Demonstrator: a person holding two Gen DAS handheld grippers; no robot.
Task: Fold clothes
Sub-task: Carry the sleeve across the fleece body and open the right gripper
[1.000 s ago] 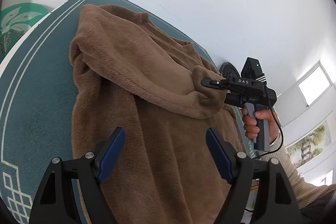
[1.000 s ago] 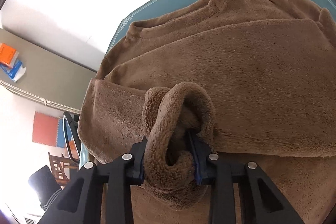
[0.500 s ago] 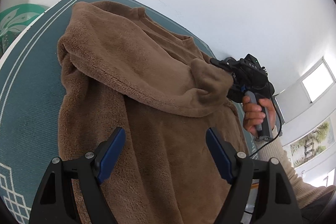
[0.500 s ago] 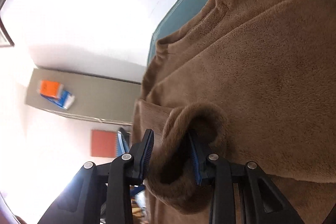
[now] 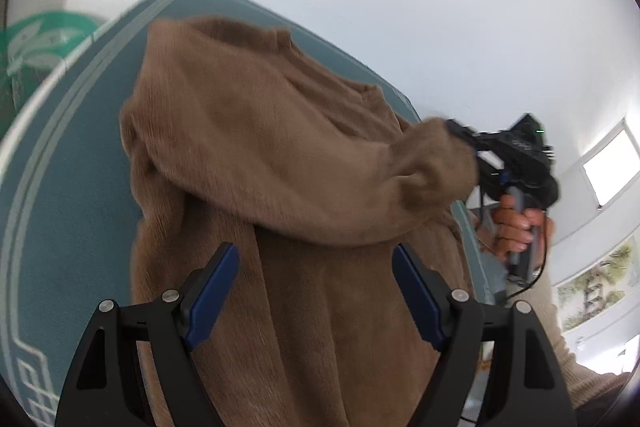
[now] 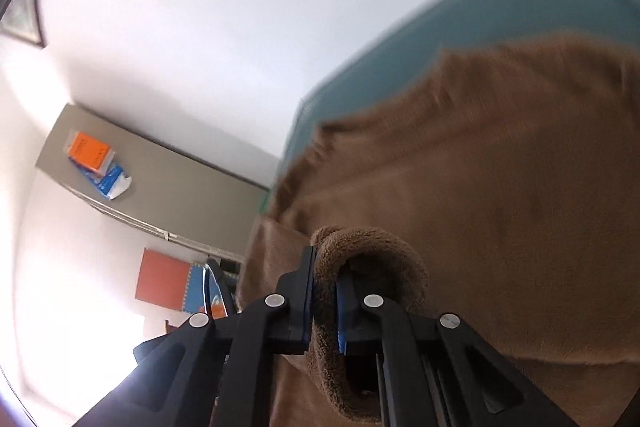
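A fluffy brown sweater (image 5: 256,163) lies spread on a teal cloth-covered table (image 5: 68,187). One sleeve is folded across its body, and the sleeve cuff (image 6: 360,243) is pinched between the blue pads of my right gripper (image 6: 323,291), which is shut on it and lifted above the table. In the left wrist view the right gripper (image 5: 472,143) shows at the right, held by a hand (image 5: 516,223), with the sleeve stretched toward it. My left gripper (image 5: 316,279) hovers open over the sweater's lower body with nothing between its fingers.
A white wall stands behind the table. A grey shelf (image 6: 168,179) with an orange and a blue packet (image 6: 96,163) is at the left in the right wrist view. A green and white item (image 5: 36,47) sits at the table's far left. A window (image 5: 608,167) is at right.
The right gripper has clamped tighter on the cuff and lifted it, pulling the sleeve up and rightward. The left gripper has stayed open and drifted slightly over the sweater.
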